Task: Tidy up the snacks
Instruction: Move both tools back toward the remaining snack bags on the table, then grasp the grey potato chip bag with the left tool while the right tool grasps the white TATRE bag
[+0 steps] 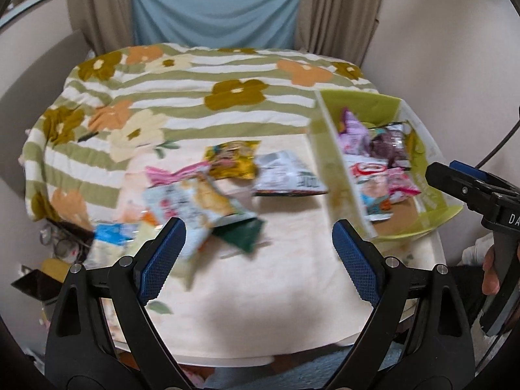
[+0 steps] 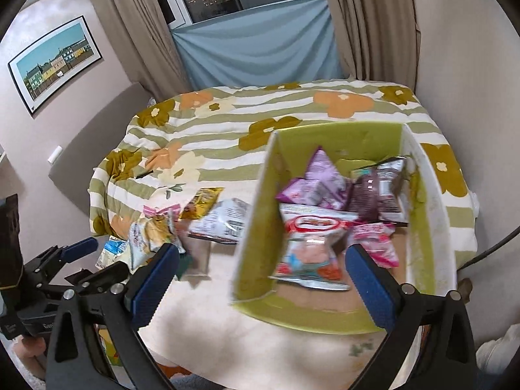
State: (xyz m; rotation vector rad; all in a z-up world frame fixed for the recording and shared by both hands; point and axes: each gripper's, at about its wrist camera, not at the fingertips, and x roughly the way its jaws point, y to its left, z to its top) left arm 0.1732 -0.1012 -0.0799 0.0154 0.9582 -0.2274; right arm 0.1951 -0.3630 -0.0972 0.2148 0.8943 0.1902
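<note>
left tongs [image 1: 258,243]: hanging wide open over the cream table [image 1: 260,308], nothing sitting between the blue pads [image 1: 162,260].
right tongs [image 2: 261,274]: also standing wide open, empty, hovering over the near end of the box [image 2: 256,227]. In the left view they're showing at the right edge, with a hand [image 1: 490,273] gripping the handle.
box: green inside, white outside, sitting on the right part of the table, its far end lying against the floral blanket [image 1: 195,84].
snacks in box: a purple bag [image 2: 320,178] and a dark brown bag [image 2: 377,191] are lying at the far end, a red-and-white bag [image 2: 312,247] and a pink one [image 2: 377,240] nearer. The red-and-white bag is sitting just ahead of the right tongs, between the lines of the two pads but not touching them.
loose snacks: piling up left of the box. Yellow bag [image 1: 232,159], white bag with dark print [image 1: 289,175], pink-striped one [image 1: 172,172], a pale cat-print bag [image 1: 191,208] and a dark green packet [image 1: 243,234] under it.
nearest to left tongs: the cat-print bag and green packet are lying just beyond the left pad, slightly left of the gap. Can't tell if anything's touching, it's all blurry.
far left: a blue-and-white pack [image 1: 113,234] is sitting at the table edge.
</note>
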